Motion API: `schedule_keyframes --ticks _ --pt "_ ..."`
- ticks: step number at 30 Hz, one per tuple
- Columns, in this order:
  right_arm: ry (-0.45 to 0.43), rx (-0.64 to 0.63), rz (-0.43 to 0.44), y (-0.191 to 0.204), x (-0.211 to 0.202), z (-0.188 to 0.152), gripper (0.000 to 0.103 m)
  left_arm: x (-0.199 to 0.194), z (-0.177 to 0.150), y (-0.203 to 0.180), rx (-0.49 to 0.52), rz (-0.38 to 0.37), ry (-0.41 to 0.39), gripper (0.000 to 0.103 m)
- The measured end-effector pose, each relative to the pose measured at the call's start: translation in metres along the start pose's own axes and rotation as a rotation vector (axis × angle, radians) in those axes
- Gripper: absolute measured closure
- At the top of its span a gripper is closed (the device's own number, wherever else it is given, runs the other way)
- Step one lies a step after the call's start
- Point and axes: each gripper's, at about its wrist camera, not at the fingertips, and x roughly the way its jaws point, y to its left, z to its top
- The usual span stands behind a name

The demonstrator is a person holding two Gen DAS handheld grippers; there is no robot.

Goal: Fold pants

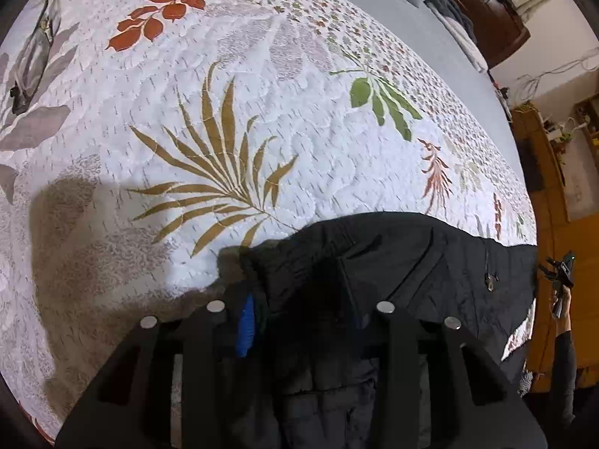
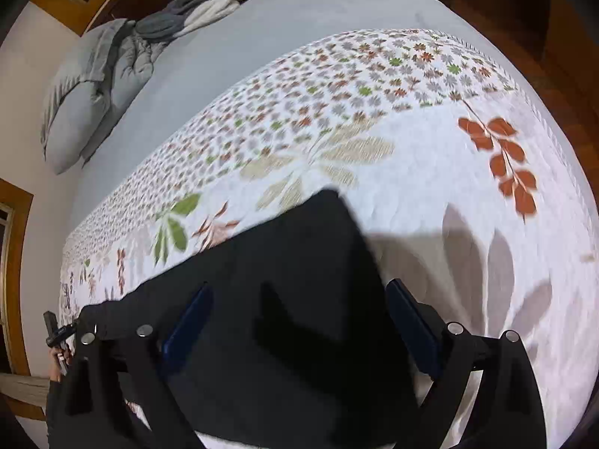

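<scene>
The left gripper is pinching dark cloth between its 2 fingers. The right gripper is hovering low with its jaws spread wide, both blue pads showing.

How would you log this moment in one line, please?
stage: folding | left gripper: shut on black pants | right gripper: open | surface: quilt

pants lie on the quilt (near edge), pillow far behind.
</scene>
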Motion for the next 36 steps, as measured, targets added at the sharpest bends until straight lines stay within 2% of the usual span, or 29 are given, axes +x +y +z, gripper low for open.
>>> schedule_keyframes --ticks 6,10,12,14,15,17,20,26,36 --pt "0.018 -0.016 0.039 -0.012 0.032 0.025 0.008 0.003 0.002 -0.002 -0.014 0.047 -0.012 0.076" --pt "0.026 -0.05 0.063 -0.006 0.04 0.029 0.006 0.006 0.004 -0.005 -0.018 0.076 0.0 0.076" --pt "0.025 -0.059 0.077 -0.004 0.04 0.027 0.01 0.007 0.005 -0.007 -0.018 0.086 0.003 0.078" --pt "0.034 -0.065 0.102 0.001 0.04 0.024 0.04 0.007 0.006 -0.008 -0.02 0.096 0.001 0.079" --pt "0.034 -0.072 0.092 0.003 0.04 0.023 0.047 0.007 0.006 -0.009 -0.021 0.102 -0.001 0.08" --pt "0.042 -0.085 0.071 0.006 0.038 0.019 0.086 0.006 0.006 -0.008 -0.026 0.111 -0.009 0.081" --pt "-0.009 -0.091 0.03 0.012 0.026 0.014 0.092 0.004 0.005 -0.01 -0.034 0.133 -0.03 0.082" --pt "-0.102 -0.097 -0.007 0.016 -0.013 0.003 0.094 -0.012 0.006 -0.02 -0.055 0.175 -0.083 0.084" --pt "-0.195 -0.084 -0.045 0.024 -0.09 -0.026 0.096 -0.068 0.002 -0.054 -0.022 0.142 -0.15 0.086"
